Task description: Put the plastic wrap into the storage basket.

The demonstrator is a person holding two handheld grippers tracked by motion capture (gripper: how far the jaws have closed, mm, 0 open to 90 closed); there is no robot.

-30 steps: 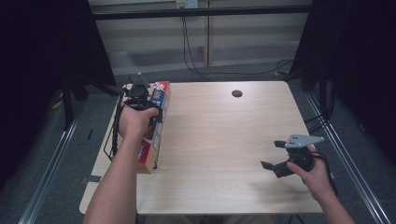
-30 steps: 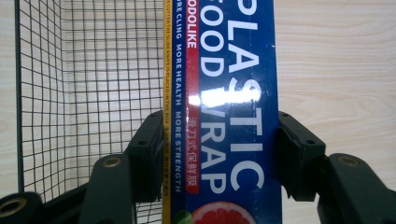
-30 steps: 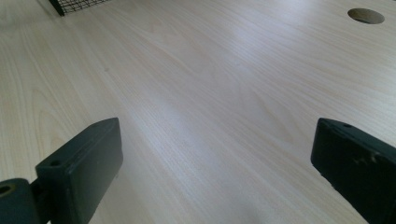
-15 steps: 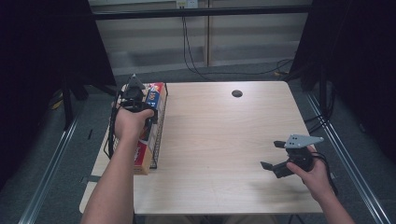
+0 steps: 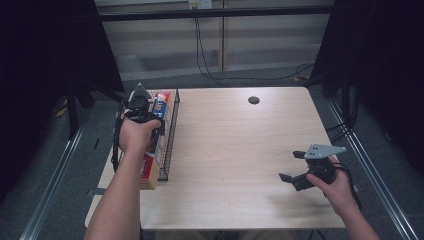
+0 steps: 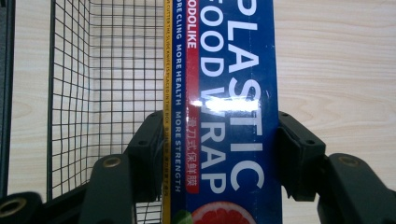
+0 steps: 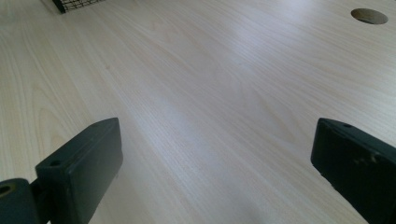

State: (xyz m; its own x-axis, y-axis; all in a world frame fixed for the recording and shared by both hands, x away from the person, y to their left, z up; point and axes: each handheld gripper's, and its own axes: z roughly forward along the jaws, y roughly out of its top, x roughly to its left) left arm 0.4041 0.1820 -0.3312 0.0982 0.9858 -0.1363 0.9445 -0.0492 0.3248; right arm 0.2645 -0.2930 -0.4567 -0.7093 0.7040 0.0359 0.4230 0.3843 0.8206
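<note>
High view: a pale wooden worktop (image 5: 235, 150) seen from above. At the left of the frame, the left hand (image 5: 134, 134) reaches forward with the left gripper (image 5: 141, 107) over a long black wire basket (image 5: 170, 135) that lies along the worktop's left edge. A long box of plastic wrap (image 5: 150, 170) runs from lower left toward upper left, its long axis in line with the basket and its near end jutting past the basket toward the bottom of the frame. The left gripper sits on the box's farther half. At lower right, well apart from the box, the right gripper (image 5: 295, 170) hovers above bare wood in the right hand (image 5: 337, 187). A small round hole (image 5: 254, 100) lies near the top centre of the worktop.

Left gripper view: the blue plastic wrap box (image 6: 224, 112) runs straight up the middle of the frame, between the two black jaws, which pinch it on its two long sides across its short width. The wire basket's mesh (image 6: 107, 84) shows at left beside the box, bare worktop at right. Whether the box rests inside the basket or over its rim cannot be told.

Right gripper view: the jaws stand spread wide at lower left and lower right, nothing between them but wood. A basket corner (image 7: 74, 4) shows at upper left, the hole (image 7: 369, 16) at upper right. The left hand is plainly the nearer to the box.
</note>
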